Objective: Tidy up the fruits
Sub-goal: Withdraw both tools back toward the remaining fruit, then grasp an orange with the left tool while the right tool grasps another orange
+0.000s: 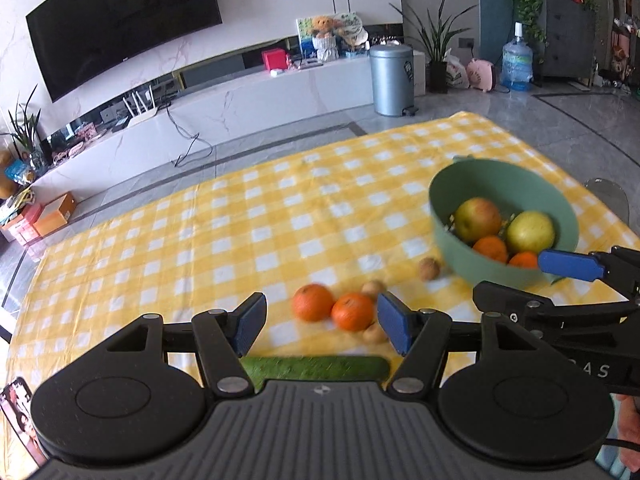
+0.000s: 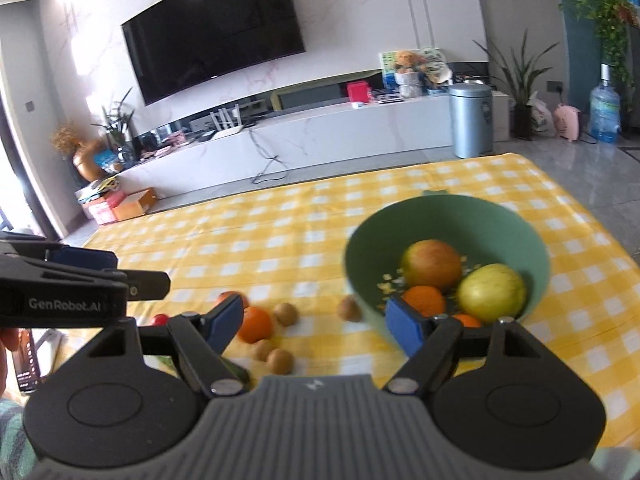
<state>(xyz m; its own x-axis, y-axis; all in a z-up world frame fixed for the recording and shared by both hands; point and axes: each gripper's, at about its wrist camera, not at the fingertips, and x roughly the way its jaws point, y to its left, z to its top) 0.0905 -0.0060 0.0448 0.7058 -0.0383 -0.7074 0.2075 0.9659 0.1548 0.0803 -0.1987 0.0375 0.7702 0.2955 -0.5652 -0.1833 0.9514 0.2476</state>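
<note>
A green bowl (image 1: pixel 460 184) (image 2: pixel 440 216) on the yellow checked cloth holds two apples (image 1: pixel 478 219) (image 2: pixel 432 263) and two oranges (image 1: pixel 491 248) (image 2: pixel 424 300). Two loose oranges (image 1: pixel 313 302) (image 1: pixel 353 311) (image 2: pixel 256 324) and several small brown kiwis (image 1: pixel 429 269) (image 2: pixel 280 361) lie on the cloth left of the bowl. My left gripper (image 1: pixel 322 326) is open and empty, just above the loose oranges. My right gripper (image 2: pixel 316 324) is open and empty, its right finger over the bowl's near rim. A green cucumber (image 1: pixel 316 368) lies under the left gripper.
The right gripper shows at the right edge of the left wrist view (image 1: pixel 568 266). The left gripper shows at the left of the right wrist view (image 2: pixel 80 280). A phone (image 1: pixel 20 412) lies at the near left. A small red fruit (image 2: pixel 160 319) lies near the oranges. The table's edges fall off to the floor.
</note>
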